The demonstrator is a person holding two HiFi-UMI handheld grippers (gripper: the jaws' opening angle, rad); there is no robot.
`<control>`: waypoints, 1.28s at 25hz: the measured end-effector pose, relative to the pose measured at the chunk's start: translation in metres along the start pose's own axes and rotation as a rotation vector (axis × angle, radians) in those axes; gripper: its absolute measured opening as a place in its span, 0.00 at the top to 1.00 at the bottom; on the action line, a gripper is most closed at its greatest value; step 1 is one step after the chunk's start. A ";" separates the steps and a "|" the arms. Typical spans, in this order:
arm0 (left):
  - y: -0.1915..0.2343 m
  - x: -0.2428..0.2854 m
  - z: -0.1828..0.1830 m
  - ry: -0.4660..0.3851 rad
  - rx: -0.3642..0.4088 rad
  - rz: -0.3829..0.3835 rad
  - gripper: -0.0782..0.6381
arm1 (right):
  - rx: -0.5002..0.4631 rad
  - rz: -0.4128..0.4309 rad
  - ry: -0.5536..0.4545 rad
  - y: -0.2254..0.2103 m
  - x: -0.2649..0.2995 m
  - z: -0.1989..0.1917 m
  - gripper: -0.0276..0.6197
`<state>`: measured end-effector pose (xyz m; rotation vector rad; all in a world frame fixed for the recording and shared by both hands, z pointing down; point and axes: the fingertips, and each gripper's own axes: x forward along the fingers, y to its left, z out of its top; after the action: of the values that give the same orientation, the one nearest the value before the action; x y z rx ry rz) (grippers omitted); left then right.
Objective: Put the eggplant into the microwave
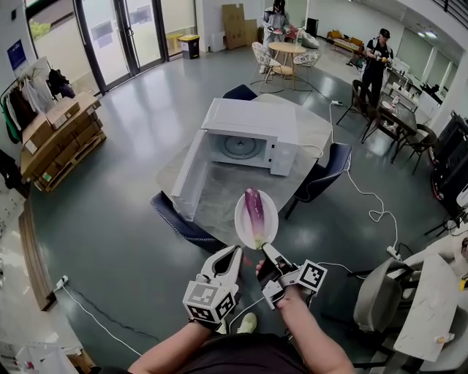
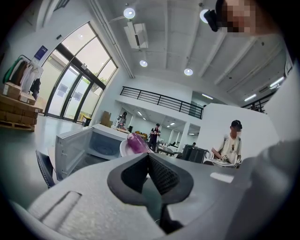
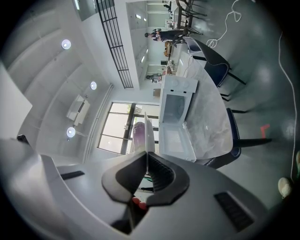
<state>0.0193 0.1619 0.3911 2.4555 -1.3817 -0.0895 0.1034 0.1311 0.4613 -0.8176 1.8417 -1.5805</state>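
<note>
Bright, even daylight from glass doors point(image 1: 117, 36) plus round ceiling lights point(image 2: 129, 12). Soft sheen on grey floor point(image 1: 110, 212), shadows faint. Heavy fisheye bending; gripper views' corners vignetted black. Left gripper point(image 2: 149, 155) body soft-focus.

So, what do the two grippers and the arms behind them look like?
Left gripper: pale grey shell, dark ribbed pads. Right gripper: grey with black parts, with the same pads. Each carries a white cube with black square markers. The forearms are bare; a dark top shows at the bottom edge.
</note>
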 end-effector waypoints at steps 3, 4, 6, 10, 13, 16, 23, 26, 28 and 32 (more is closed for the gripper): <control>-0.003 0.006 -0.001 -0.003 0.004 0.008 0.88 | -0.004 -0.001 0.010 -0.003 0.001 0.007 0.94; -0.005 0.008 -0.001 -0.004 0.004 0.012 0.88 | -0.004 -0.001 0.013 -0.004 0.001 0.009 0.94; -0.007 0.011 -0.002 -0.006 0.006 0.018 0.88 | -0.004 0.001 0.020 -0.006 0.001 0.014 0.94; -0.012 0.017 -0.005 -0.011 0.013 0.036 0.88 | 0.002 0.003 0.033 -0.010 0.002 0.021 0.94; -0.014 0.020 -0.007 -0.013 0.012 0.049 0.88 | 0.004 -0.001 0.044 -0.015 0.003 0.024 0.94; -0.014 0.023 -0.009 -0.010 0.008 0.060 0.88 | 0.007 -0.006 0.048 -0.018 0.006 0.028 0.94; -0.001 0.038 -0.006 -0.012 0.009 0.061 0.88 | 0.019 -0.007 0.049 -0.023 0.022 0.033 0.94; 0.010 0.052 -0.002 -0.010 0.010 0.051 0.88 | 0.020 -0.010 0.039 -0.026 0.034 0.041 0.94; 0.019 0.064 0.001 -0.009 0.011 0.040 0.88 | 0.020 -0.014 0.030 -0.029 0.043 0.047 0.94; 0.044 0.088 0.008 -0.002 0.009 0.022 0.88 | 0.022 -0.023 0.011 -0.035 0.069 0.061 0.94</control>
<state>0.0283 0.0652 0.4062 2.4474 -1.4124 -0.0812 0.1074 0.0356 0.4850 -0.8241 1.8252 -1.6198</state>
